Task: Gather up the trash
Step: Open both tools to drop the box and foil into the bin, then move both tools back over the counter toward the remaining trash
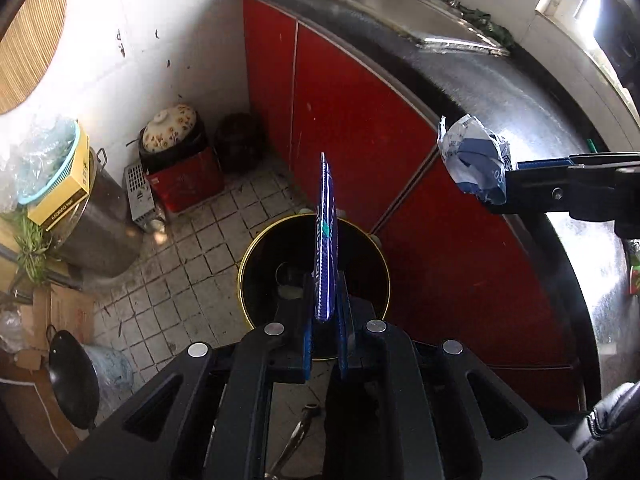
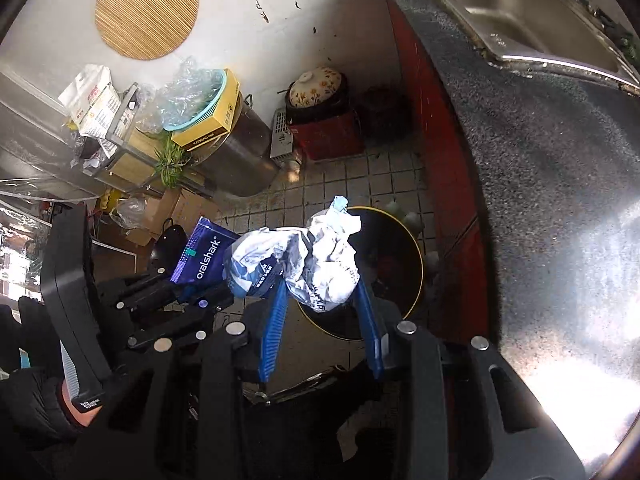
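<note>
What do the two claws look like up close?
Both claws are chunky black plastic with round silver bolts. Each has two ridged blue fingers. The left claw is held by a hand in a puffy black sleeve. The right claw matches it.

A home kitchen is showing here: a steel sink (image 1: 432, 20) is sitting in a dark speckled countertop (image 2: 552, 168) over red cabinet doors (image 1: 360, 120), with a stockpot (image 2: 236, 156) standing on the tiled floor (image 1: 192, 264).
</note>
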The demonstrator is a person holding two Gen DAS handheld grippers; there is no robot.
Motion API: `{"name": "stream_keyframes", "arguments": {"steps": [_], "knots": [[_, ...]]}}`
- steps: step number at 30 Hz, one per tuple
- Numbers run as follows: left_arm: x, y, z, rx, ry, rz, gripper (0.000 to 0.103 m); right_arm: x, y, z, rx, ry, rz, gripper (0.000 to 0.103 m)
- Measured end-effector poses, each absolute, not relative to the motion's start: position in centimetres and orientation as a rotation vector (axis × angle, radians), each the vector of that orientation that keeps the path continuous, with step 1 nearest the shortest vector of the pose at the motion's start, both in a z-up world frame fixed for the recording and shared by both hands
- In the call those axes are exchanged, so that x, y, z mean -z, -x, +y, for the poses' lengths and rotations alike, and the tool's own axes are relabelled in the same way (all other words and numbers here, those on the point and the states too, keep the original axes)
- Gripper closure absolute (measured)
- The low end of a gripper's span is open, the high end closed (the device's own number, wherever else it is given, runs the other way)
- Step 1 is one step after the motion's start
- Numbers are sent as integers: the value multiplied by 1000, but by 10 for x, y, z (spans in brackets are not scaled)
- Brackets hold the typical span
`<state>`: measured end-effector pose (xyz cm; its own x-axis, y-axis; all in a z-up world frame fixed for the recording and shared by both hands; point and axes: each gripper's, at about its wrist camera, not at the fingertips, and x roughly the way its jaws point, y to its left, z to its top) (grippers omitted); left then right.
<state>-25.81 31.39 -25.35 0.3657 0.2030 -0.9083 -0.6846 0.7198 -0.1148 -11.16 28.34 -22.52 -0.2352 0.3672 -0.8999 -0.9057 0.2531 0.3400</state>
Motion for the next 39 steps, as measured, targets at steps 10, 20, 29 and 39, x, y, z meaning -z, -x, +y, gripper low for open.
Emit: {"name": "stream_keyframes", "arguments": {"steps": [10, 20, 29, 39], "knots": [[285, 258, 334, -590, 585, 1060, 94, 265, 118, 318, -1252, 676, 1356, 67], [280, 264, 346, -620, 599, 1010, 13, 262, 114, 324, -1239, 640, 1361, 24], [266, 258, 344, -595, 565, 999, 13, 241, 105, 305, -1235, 599, 1317, 24], [189, 186, 303, -443, 399, 930, 11, 140, 52, 191, -1044, 426, 1077, 24]]}}
